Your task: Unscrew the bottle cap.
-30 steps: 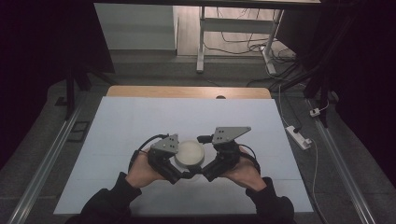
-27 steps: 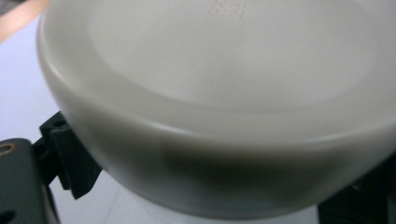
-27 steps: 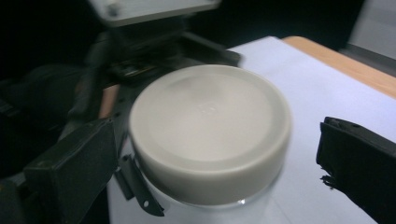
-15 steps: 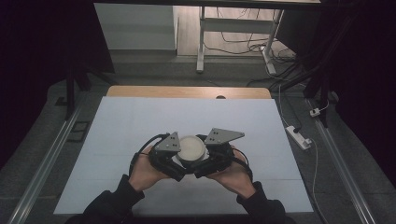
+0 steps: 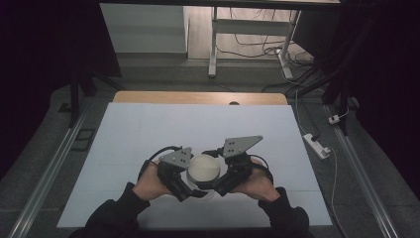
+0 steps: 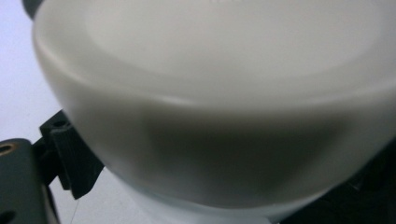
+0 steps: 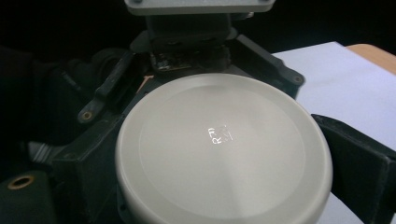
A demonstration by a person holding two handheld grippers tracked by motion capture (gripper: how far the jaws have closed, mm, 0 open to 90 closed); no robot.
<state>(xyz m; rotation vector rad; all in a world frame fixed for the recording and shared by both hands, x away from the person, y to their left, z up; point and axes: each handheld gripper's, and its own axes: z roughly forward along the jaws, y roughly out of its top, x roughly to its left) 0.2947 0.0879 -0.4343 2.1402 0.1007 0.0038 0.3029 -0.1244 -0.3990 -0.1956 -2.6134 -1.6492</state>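
A round cream-white container (image 5: 203,169) with a smooth lid (image 7: 224,149) sits low at the front middle of the white table (image 5: 148,129). My left gripper (image 5: 192,184) comes in from the left and my right gripper (image 5: 219,183) from the right, and both are shut on it. In the right gripper view the black jaws flank the lid on both sides, and the other gripper faces me just behind it. In the left gripper view the container's pale wall (image 6: 219,116) is pressed close, with one black jaw at its lower left.
A wooden strip (image 5: 198,97) runs along the table's far edge. A white power strip (image 5: 317,145) and cables lie on the floor to the right. Metal rails (image 5: 47,173) run along both sides. A white table frame (image 5: 214,44) stands further back.
The right hand swung slightly left and then back a little. The container stayed held between both grippers and shifted only slightly toward the front.
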